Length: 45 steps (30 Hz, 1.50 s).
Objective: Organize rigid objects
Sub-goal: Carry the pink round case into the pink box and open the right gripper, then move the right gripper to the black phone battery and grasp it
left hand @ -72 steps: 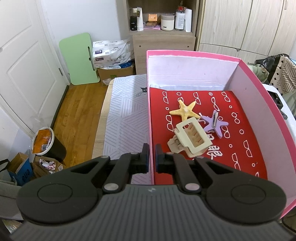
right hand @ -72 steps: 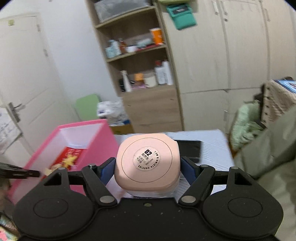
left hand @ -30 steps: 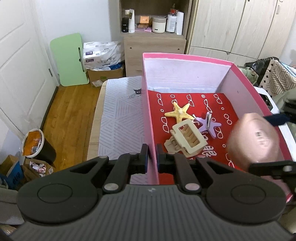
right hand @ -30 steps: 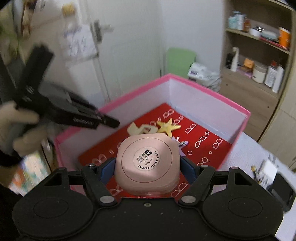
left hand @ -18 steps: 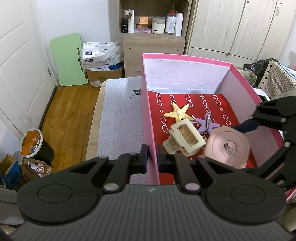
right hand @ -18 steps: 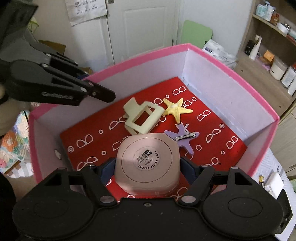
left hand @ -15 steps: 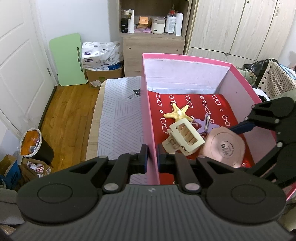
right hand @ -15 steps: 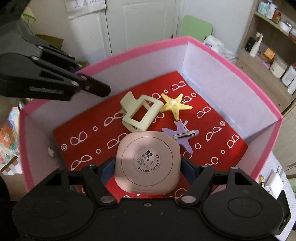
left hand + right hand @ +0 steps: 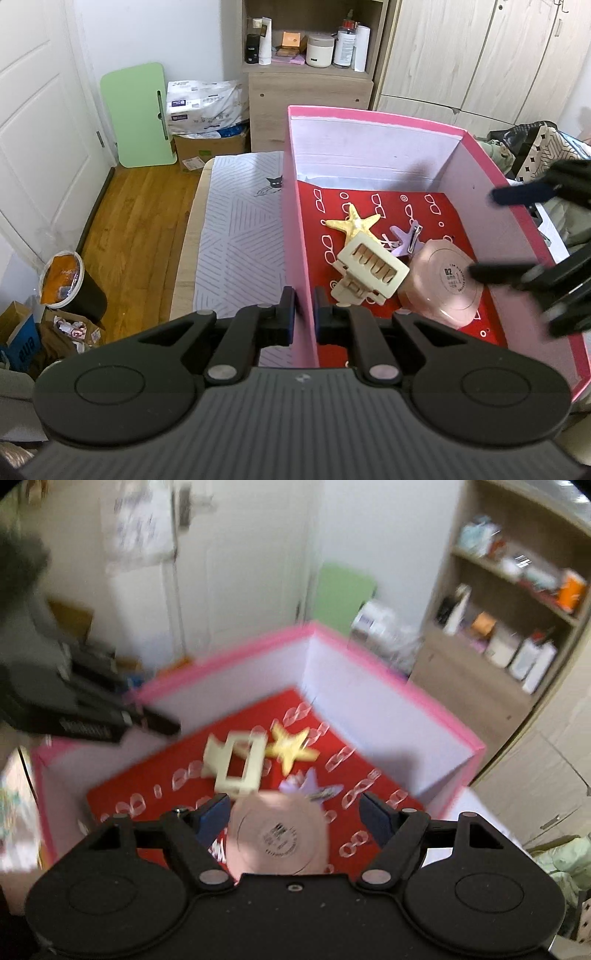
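Note:
A pink box (image 9: 369,112) with a red patterned floor holds a cream hair claw (image 9: 373,267), a yellow starfish (image 9: 354,225) and a purple star clip (image 9: 406,240). A pink compact case (image 9: 443,284) lies on the floor beside the claw, slightly tilted. My left gripper (image 9: 303,314) is shut on the box's left wall. My right gripper (image 9: 484,233) hovers open above the case, touching nothing. The right wrist view is blurred: the case (image 9: 277,834) lies below my right gripper (image 9: 291,812), with the claw (image 9: 236,764), the starfish (image 9: 290,751) and my left gripper (image 9: 159,723) at the box (image 9: 406,690).
The box stands on a grey striped cover (image 9: 240,240). Beyond it are a wooden shelf unit (image 9: 306,74) with bottles and jars, a green board (image 9: 140,114) against the wall and wardrobe doors. A black bin (image 9: 70,288) stands on the wood floor. Clothes (image 9: 554,147) lie right of the box.
My right gripper carried the pink case down into the box, let it go and drew back upward. The case now rests on the red floor. My left gripper kept its hold.

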{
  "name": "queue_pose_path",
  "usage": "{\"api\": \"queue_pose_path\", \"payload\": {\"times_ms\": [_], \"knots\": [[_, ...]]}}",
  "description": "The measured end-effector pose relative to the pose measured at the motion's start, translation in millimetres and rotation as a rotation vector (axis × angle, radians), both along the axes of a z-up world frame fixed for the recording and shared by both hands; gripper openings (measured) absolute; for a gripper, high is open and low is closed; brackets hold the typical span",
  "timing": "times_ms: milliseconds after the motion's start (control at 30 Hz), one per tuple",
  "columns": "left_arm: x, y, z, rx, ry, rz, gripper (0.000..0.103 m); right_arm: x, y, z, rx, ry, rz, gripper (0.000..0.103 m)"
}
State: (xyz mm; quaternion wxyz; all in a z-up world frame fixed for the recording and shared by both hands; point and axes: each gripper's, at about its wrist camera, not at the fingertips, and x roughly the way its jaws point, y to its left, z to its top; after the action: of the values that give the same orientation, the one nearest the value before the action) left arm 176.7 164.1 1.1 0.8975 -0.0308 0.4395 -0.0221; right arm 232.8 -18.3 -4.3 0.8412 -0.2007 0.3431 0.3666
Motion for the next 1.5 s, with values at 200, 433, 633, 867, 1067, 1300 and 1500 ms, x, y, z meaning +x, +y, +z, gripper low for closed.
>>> {"api": "queue_pose_path", "payload": {"times_ms": [200,433,633,867,1067,1300,1500], "knots": [[1,1,0,-0.009,0.003,0.010,0.009,-12,-62,28,0.233,-0.033,-0.132,0.080],[2,0,0,-0.010,0.005,0.024,0.009,-17,-130,23,0.330,0.025,-0.327,0.080],[2,-1,0,-0.007,0.008,0.029,0.009,-35,-153,-20,0.366,0.071,-0.471,0.080],[3,-1,0,-0.004,0.011,0.034,0.009,-25,-155,-71,0.318,0.077,-0.601,0.070],[3,-2,0,-0.001,0.010,0.032,0.009,-8,-148,-96,0.266,0.065,-0.627,0.067],[2,0,-1,0.000,0.010,0.031,0.009,3,-131,-111,0.164,0.009,-0.657,0.052],[2,0,-3,0.002,0.010,0.032,0.009,-7,-135,-97,0.232,-0.024,-0.638,0.016]]}}
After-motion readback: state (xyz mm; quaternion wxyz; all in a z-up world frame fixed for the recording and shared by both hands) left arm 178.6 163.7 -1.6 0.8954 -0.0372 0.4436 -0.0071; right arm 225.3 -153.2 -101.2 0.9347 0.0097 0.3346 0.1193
